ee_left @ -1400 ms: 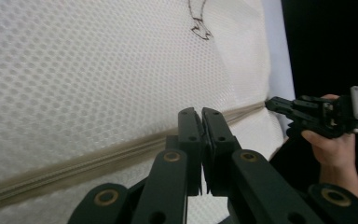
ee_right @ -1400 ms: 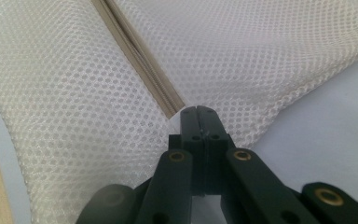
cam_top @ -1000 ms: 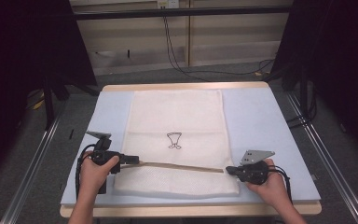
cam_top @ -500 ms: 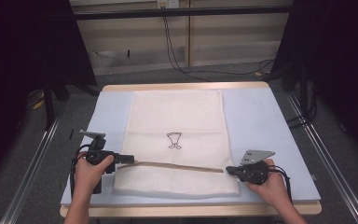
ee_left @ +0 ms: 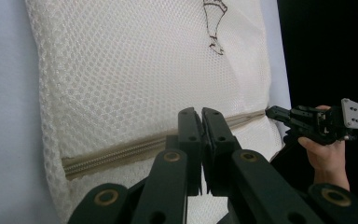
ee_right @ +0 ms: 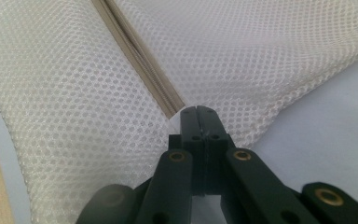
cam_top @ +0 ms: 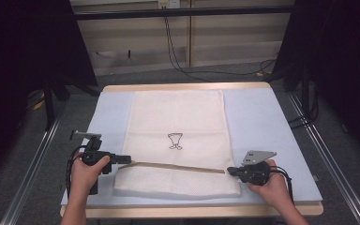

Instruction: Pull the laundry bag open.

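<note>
Lying flat on the pale blue worktop (cam_top: pixel 258 122) is a white mesh laundry bag (cam_top: pixel 176 136), its near edge just short of the worktop's front rim, a small dark glass-shaped emblem (cam_top: pixel 175 140) sitting at its middle. Running across the bag's near part is a beige zipper (cam_top: pixel 178 167), reaching from the left side toward the right. At the zipper's left end the left gripper (cam_top: pixel 127 161) is pointing rightward, its fingers pressed closed; whether they are pinching the zipper pull cannot be told. In the left gripper view these fingers (ee_left: pixel 189 135) are sitting over the mesh just beside the zipper line. At the zipper's right end the right gripper (cam_top: pixel 229 171) is closed on the bag's edge, its fingers (ee_right: pixel 191 126) meeting at the zipper's end.
</note>
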A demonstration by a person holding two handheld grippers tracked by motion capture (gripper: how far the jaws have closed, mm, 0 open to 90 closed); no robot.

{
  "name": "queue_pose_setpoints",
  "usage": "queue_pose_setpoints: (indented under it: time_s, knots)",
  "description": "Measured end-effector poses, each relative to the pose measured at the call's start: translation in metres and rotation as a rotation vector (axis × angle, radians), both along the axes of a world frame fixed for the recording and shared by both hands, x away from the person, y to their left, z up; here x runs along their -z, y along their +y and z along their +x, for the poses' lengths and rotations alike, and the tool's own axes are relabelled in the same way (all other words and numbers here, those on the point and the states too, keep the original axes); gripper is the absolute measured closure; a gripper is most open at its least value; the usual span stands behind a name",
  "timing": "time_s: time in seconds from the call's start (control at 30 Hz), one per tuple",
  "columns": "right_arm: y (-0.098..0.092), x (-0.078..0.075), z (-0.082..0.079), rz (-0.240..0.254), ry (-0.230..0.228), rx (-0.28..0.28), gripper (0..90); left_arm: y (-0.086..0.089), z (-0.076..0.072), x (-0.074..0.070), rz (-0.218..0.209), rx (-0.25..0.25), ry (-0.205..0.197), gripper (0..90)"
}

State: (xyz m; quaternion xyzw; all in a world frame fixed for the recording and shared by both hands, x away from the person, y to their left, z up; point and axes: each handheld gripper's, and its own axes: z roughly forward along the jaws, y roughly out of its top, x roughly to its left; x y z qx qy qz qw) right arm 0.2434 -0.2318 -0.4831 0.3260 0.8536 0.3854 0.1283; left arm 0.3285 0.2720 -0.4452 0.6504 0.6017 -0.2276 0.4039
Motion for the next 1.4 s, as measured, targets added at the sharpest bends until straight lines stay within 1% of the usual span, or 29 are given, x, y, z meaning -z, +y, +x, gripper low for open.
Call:
queue_pose_setpoints:
  time_s: [0.03,0.1,0.13,0.27,0.3,0.43,0.5,0.57,0.6,0.63,0.7,0.8,0.87,0.93,0.97,1.0,1.03,1.07,1.1,1.13,1.17,1.2,1.23,1.27,1.3,1.37,1.4]
  knots:
    - [0.0,0.0,0.0,-0.001,-0.001,0.0,90.0,0.002,0.0,0.0,0.003,0.004,-0.001,87.4]
    - [0.0,0.0,0.0,-0.001,-0.001,0.0,90.0,0.004,0.0,-0.001,-0.004,-0.014,-0.006,87.4]
    - [0.0,0.0,0.0,-0.001,-0.001,-0.001,90.0,0.006,0.0,-0.001,-0.003,-0.009,-0.009,87.4]
    - [0.0,0.0,0.0,0.001,0.0,-0.001,90.0,0.011,0.0,0.0,-0.003,-0.014,-0.003,87.4]
    - [0.0,0.0,0.0,0.0,-0.001,-0.001,90.0,0.011,0.0,0.001,-0.004,-0.022,-0.002,87.4]
    - [0.0,0.0,0.0,0.0,-0.001,-0.001,90.0,0.013,0.001,0.001,-0.013,-0.018,0.002,87.4]
    - [0.0,0.0,0.0,-0.001,-0.001,-0.001,90.0,0.015,0.001,0.001,0.001,-0.011,0.006,87.4]
    - [0.0,0.0,0.0,-0.001,-0.001,-0.001,90.0,0.017,0.001,0.001,-0.007,-0.028,0.009,87.4]
    - [0.0,0.0,0.0,0.0,-0.001,-0.001,90.0,0.019,0.001,0.002,-0.002,-0.032,0.005,87.4]
    - [0.0,0.0,0.0,0.0,0.0,-0.001,90.0,0.02,0.001,0.002,-0.001,-0.029,0.01,87.4]
    - [0.0,0.0,0.0,-0.001,-0.001,-0.002,90.0,0.023,0.001,0.002,0.001,-0.032,0.003,87.4]
    - [0.0,0.0,0.0,-0.002,-0.002,-0.002,90.0,0.024,0.001,0.002,-0.01,-0.024,0.008,87.4]
    - [0.0,0.0,0.0,-0.002,-0.002,-0.002,90.0,0.025,0.0,0.001,0.013,-0.036,0.007,87.4]
    - [0.0,0.0,0.0,-0.003,-0.002,-0.001,90.0,0.029,0.0,0.002,0.005,-0.044,0.005,87.4]
    - [0.0,0.0,0.0,-0.002,-0.002,-0.001,90.0,0.031,0.0,0.002,0.003,-0.055,0.008,87.4]
    - [0.0,0.0,0.0,-0.002,-0.002,-0.002,90.0,0.032,0.0,0.002,0.008,-0.066,0.003,87.4]
    - [0.0,0.0,0.0,-0.001,-0.002,-0.002,90.0,0.034,0.0,0.002,0.005,-0.063,0.008,87.4]
    - [0.0,0.0,0.0,-0.001,-0.002,-0.002,90.0,0.034,-0.001,0.002,0.002,-0.068,0.004,87.4]
    - [0.0,0.0,0.0,-0.001,-0.001,-0.001,90.0,0.035,0.0,0.003,0.003,-0.06,0.006,87.4]
    - [0.0,0.0,0.0,-0.001,-0.001,-0.001,90.0,0.034,-0.001,0.002,0.0,-0.072,0.012,87.4]
    - [0.0,0.0,0.0,-0.001,-0.001,-0.001,90.0,0.034,0.0,0.003,-0.001,-0.068,0.008,87.4]
    - [0.0,0.0,0.0,-0.001,-0.001,-0.001,90.0,0.035,0.0,0.003,0.003,-0.055,0.004,87.4]
    - [0.0,0.0,0.0,-0.001,-0.001,-0.001,90.0,0.036,0.0,0.003,0.011,-0.055,0.005,87.4]
    - [0.0,0.0,0.0,-0.001,-0.001,-0.001,90.0,0.036,0.0,0.003,0.024,-0.069,0.009,87.4]
    - [0.0,0.0,0.0,-0.001,-0.002,-0.002,90.0,0.038,0.0,0.003,0.029,-0.062,0.006,87.4]
    - [0.0,0.0,0.0,-0.001,-0.001,-0.002,90.0,0.041,-0.001,0.003,0.022,-0.081,0.013,87.4]
    - [0.0,0.0,0.0,-0.001,-0.001,-0.002,90.0,0.042,-0.001,0.003,0.026,-0.085,0.01,87.4]
